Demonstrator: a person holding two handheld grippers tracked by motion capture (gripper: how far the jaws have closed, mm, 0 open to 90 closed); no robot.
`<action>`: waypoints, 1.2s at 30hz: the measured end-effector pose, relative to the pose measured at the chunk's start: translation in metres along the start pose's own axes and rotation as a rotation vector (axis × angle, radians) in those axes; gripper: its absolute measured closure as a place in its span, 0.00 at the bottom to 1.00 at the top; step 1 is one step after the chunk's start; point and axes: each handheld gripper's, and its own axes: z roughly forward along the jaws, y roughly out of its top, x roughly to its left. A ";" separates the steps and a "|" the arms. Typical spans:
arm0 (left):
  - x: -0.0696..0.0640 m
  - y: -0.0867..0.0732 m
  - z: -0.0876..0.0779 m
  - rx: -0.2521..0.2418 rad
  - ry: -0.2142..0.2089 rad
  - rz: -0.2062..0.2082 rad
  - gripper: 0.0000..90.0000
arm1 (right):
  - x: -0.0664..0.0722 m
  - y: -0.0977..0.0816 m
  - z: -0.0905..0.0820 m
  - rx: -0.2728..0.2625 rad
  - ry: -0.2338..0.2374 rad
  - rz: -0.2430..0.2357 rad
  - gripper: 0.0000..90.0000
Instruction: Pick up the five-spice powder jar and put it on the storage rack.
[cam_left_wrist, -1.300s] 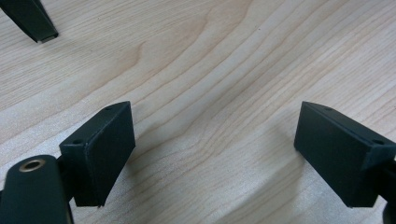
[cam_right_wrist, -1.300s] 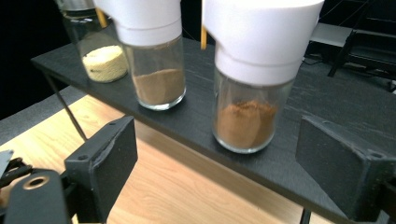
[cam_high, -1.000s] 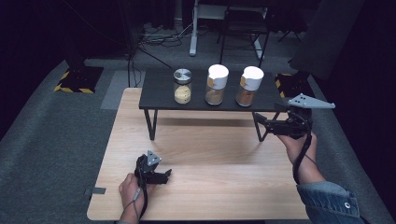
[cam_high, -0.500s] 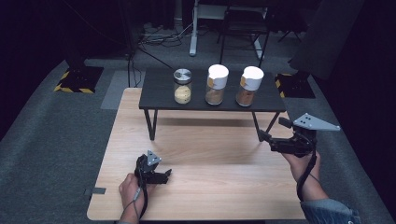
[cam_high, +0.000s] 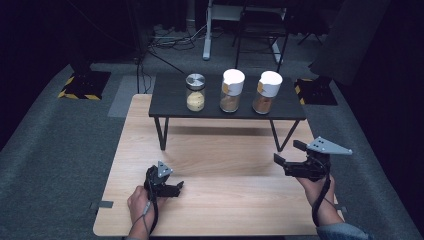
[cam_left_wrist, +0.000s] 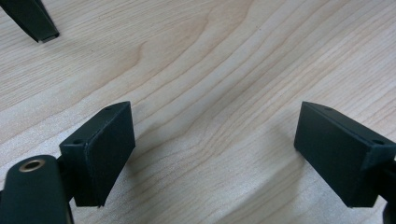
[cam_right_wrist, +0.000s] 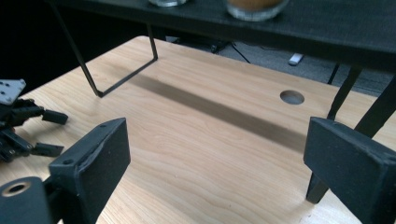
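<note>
Your light wooden table (cam_high: 225, 165) carries a low black metal-legged shelf (cam_high: 165, 95); three glass jars (cam_high: 195, 92) stand on it.

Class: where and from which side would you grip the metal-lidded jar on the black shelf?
Grip the metal-lidded jar around its glass body below the lid, coming level from the table's front: it stands upright at the row's left end, with a white-lidded jar close on one side.

three jars (cam_high: 233, 90) upright on black shelf (cam_high: 170, 100)
</note>
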 end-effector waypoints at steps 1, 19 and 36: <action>0.000 0.000 0.000 0.000 0.000 0.000 0.14 | 0.000 -0.001 0.001 0.006 -0.002 -0.001 0.08; 0.000 0.000 0.000 0.000 0.000 0.000 0.14 | 0.002 -0.035 0.027 0.080 0.015 0.024 0.07; 0.000 0.000 0.000 0.000 0.001 0.003 0.14 | 0.004 -0.057 0.045 0.146 0.018 0.027 0.07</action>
